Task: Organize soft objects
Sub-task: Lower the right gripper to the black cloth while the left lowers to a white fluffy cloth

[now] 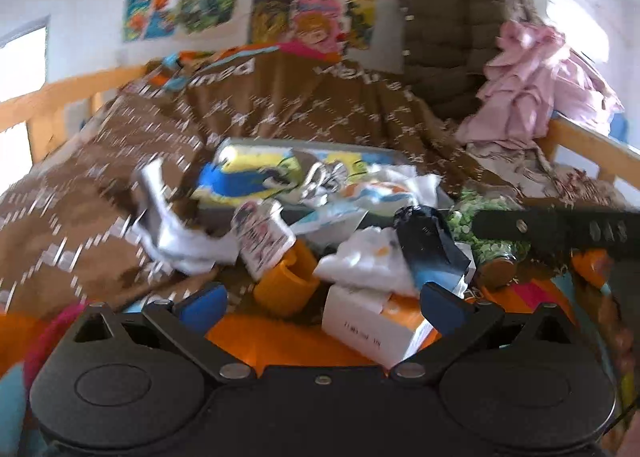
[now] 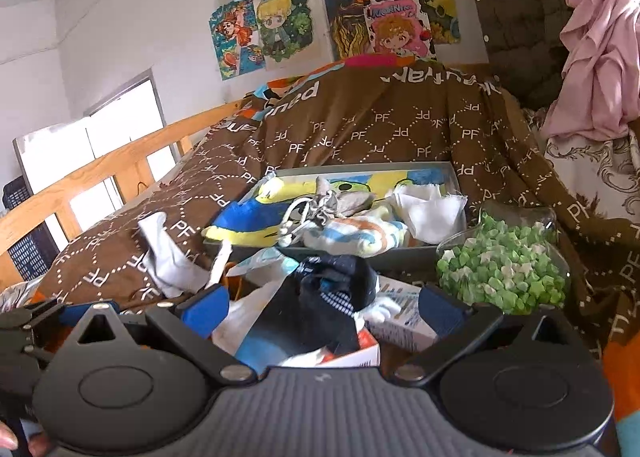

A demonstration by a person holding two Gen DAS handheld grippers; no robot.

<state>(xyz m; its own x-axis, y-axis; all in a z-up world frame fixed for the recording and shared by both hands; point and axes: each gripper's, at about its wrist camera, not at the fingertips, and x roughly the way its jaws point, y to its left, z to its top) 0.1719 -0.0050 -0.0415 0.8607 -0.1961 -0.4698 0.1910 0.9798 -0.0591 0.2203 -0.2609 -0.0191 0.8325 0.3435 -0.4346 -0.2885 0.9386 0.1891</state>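
A grey tray [image 2: 360, 171] on the brown blanket holds a yellow-and-blue plush [image 2: 256, 217], a striped sock [image 2: 360, 233], a white cloth [image 2: 432, 209] and a grey fabric piece [image 2: 340, 201]. A white sock [image 2: 168, 257] lies on the blanket left of the tray. My right gripper [image 2: 324, 307] is open, with a dark navy sock [image 2: 332, 289] lying loose between its blue fingers. My left gripper [image 1: 322, 305] is open too, low over an orange cup [image 1: 286, 281] and a white box [image 1: 368, 329]. The navy sock [image 1: 424, 241] lies beyond its right finger.
A glass jar of green paper stars [image 2: 504, 269] lies right of the tray. A wooden bed rail [image 2: 100, 173] runs along the left. A dark quilted jacket [image 1: 452, 33] and pink cloth [image 1: 532, 73] are piled at the back right. The left wrist view is blurred.
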